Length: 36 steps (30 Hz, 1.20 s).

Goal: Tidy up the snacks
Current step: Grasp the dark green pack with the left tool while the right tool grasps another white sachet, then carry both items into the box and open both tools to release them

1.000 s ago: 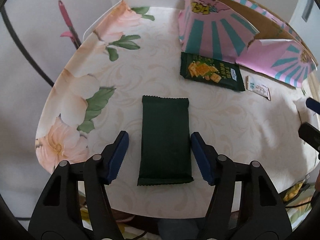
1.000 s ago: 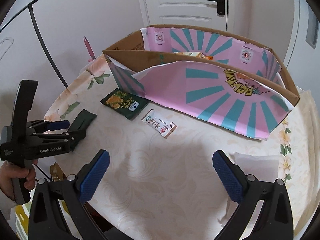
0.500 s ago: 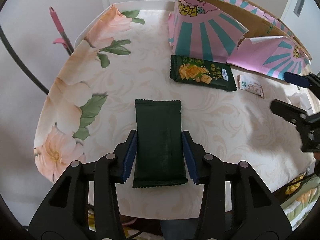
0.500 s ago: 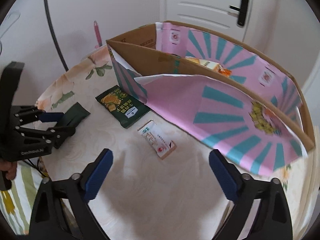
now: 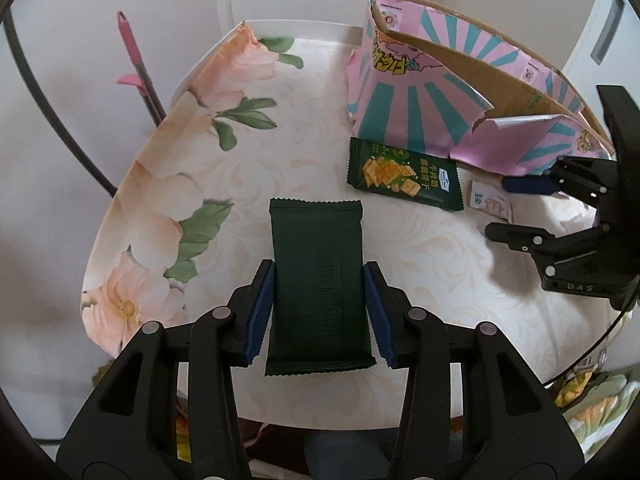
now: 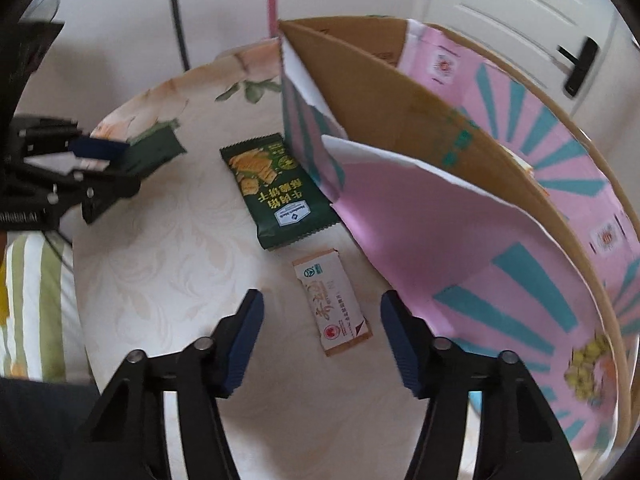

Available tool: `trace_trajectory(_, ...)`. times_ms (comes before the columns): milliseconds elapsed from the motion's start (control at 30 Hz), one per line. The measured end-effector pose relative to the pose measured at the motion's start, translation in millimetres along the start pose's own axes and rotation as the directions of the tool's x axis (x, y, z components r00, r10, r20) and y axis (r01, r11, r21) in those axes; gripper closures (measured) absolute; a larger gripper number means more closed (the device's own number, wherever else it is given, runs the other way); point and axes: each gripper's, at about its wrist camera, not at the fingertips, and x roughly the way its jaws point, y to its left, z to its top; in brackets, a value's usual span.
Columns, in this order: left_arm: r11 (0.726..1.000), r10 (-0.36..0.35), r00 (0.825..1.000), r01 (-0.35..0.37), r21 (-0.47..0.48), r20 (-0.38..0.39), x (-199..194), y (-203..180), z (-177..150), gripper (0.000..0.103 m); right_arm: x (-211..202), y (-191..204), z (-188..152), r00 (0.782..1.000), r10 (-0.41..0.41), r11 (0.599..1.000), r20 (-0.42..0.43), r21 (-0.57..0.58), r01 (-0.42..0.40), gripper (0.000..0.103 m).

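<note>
My left gripper (image 5: 319,312) is shut on a plain dark green snack packet (image 5: 318,280), held by its long sides just above the floral table (image 5: 256,168). It also shows in the right wrist view (image 6: 152,156). A green cracker packet (image 5: 404,174) (image 6: 276,190) lies by the pink and teal cardboard box (image 5: 424,108) (image 6: 460,216). A small white and tan sachet (image 5: 490,202) (image 6: 332,302) lies beside it. My right gripper (image 6: 322,340) is open, with its fingers on either side of the sachet's near end.
The box stands open at the top along the table's far right side; something orange lies inside it (image 6: 528,168). A pink-handled mop (image 5: 138,68) leans beyond the table's left edge. A white door (image 6: 520,12) is behind the box.
My left gripper has closed on the dark green packet. My right gripper has moved forward and down to straddle the sachet, and its fingers have narrowed.
</note>
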Motion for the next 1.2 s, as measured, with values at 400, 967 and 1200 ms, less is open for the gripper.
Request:
trace_trajectory(400,1.000,0.001,1.000,0.000,-0.021,0.019,-7,-5,6,0.062,7,-12,4,0.995,0.100,0.993,-0.030,-0.065,-0.102,0.082)
trace_trajectory(967,1.000,-0.001,0.994,0.002,-0.005,0.110,-71,-29,22,0.062,-55,-7,-5,0.992,0.092,0.995,0.083,0.021,-0.094,0.083)
trace_trajectory(1200,0.998,-0.033,0.982,0.023,0.053,0.187,-111,-52,46,0.062,-109,-14,-4,0.983,0.042,0.992,0.180,0.112,-0.063,0.083)
